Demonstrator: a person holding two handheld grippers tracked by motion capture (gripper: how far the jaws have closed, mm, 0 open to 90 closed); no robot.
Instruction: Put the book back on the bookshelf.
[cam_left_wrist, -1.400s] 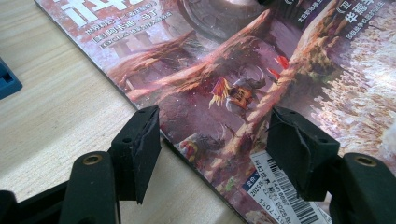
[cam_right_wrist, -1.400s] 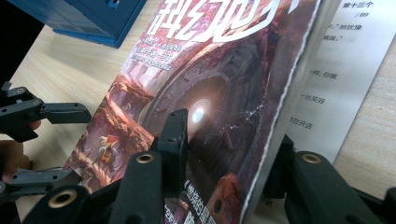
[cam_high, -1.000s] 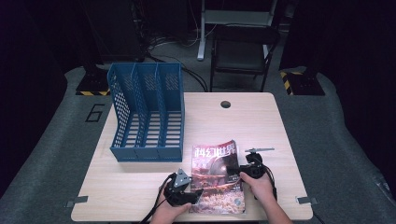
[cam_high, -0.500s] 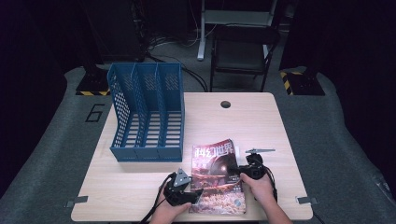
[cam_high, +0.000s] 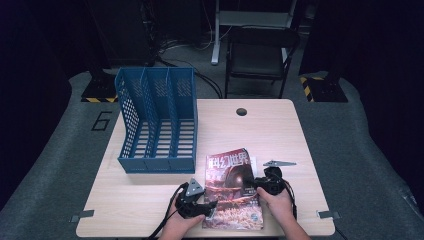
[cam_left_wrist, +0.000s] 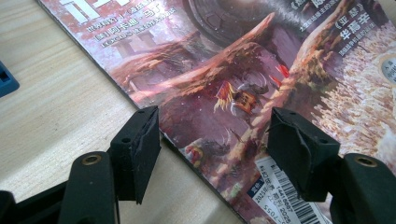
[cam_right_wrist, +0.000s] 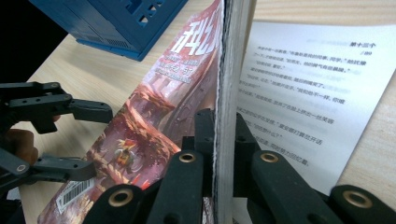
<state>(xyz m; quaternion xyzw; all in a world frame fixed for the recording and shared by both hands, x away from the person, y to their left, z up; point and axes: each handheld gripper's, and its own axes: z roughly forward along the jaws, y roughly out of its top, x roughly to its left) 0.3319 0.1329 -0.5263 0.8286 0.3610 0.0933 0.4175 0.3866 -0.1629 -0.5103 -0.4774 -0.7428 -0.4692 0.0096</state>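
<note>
A magazine (cam_high: 232, 190) with a red illustrated cover lies near the table's front edge. My right gripper (cam_high: 260, 184) is shut on the cover side's right edge and holds it raised. In the right gripper view the cover (cam_right_wrist: 159, 107) stands almost on edge between the jaws of my right gripper (cam_right_wrist: 224, 135), and a white printed page (cam_right_wrist: 303, 93) lies flat beneath. My left gripper (cam_high: 202, 206) is open at the magazine's left edge. In the left gripper view its gap (cam_left_wrist: 215, 135) straddles the edge of the magazine (cam_left_wrist: 243, 70) near the barcode, with the fingertips (cam_left_wrist: 140, 140) apart.
A blue three-slot file rack (cam_high: 157, 120) stands at the table's left, its corner (cam_right_wrist: 121, 23) just beyond the magazine. A cable hole (cam_high: 241, 111) sits near the table's far edge. A black chair (cam_high: 260, 55) stands behind the table (cam_high: 280, 130).
</note>
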